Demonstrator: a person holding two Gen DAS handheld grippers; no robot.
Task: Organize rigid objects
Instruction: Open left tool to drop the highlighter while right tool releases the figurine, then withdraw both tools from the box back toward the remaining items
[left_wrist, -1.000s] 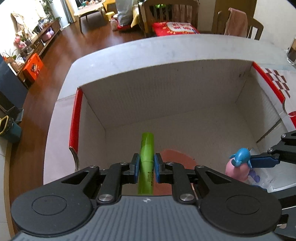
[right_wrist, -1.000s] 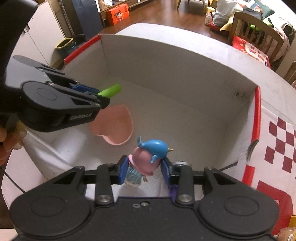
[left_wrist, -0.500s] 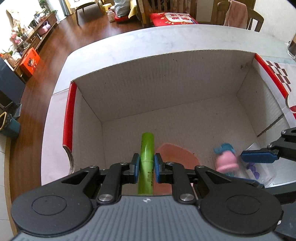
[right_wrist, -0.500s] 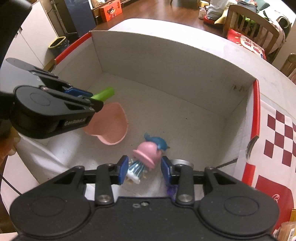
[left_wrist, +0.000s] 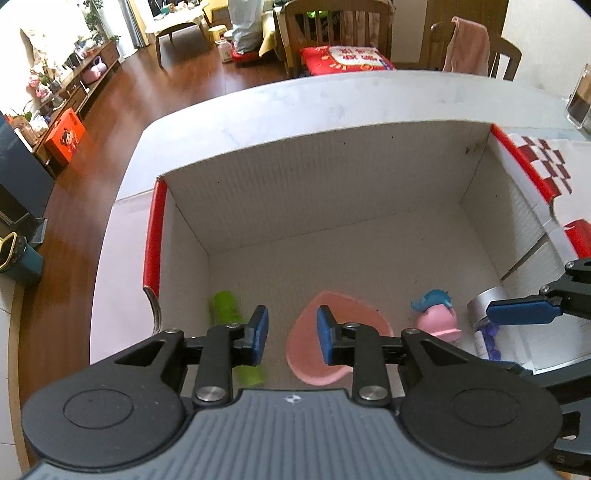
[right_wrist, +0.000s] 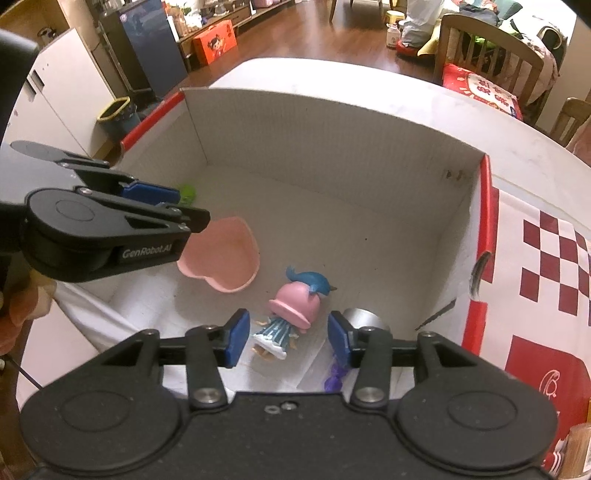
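Observation:
A white cardboard box (left_wrist: 314, 177) with red rims holds everything. My left gripper (left_wrist: 290, 334) hangs over its near left part, jaws opening with nothing between them. The green marker (left_wrist: 225, 314) lies blurred on the box floor just left of those jaws. Beside it sits a pink heart-shaped dish (left_wrist: 343, 314). My right gripper (right_wrist: 287, 341) is also opening above the pink and blue figurine (right_wrist: 295, 306), which lies tipped on the floor clear of both pads. From the right wrist, the left gripper (right_wrist: 177, 206) hovers over the dish (right_wrist: 221, 254).
A silver tin (right_wrist: 364, 319) and a purple piece (right_wrist: 334, 376) lie by the box's right wall, under the right jaw. The red-checkered flap (right_wrist: 554, 266) folds out on the right. A glass (left_wrist: 578, 99) stands on the table beyond; chairs line the far side.
The left jaws let go of the green marker, which dropped to the box floor on the left. The right jaws opened wider, and the figurine fell from them onto the floor.

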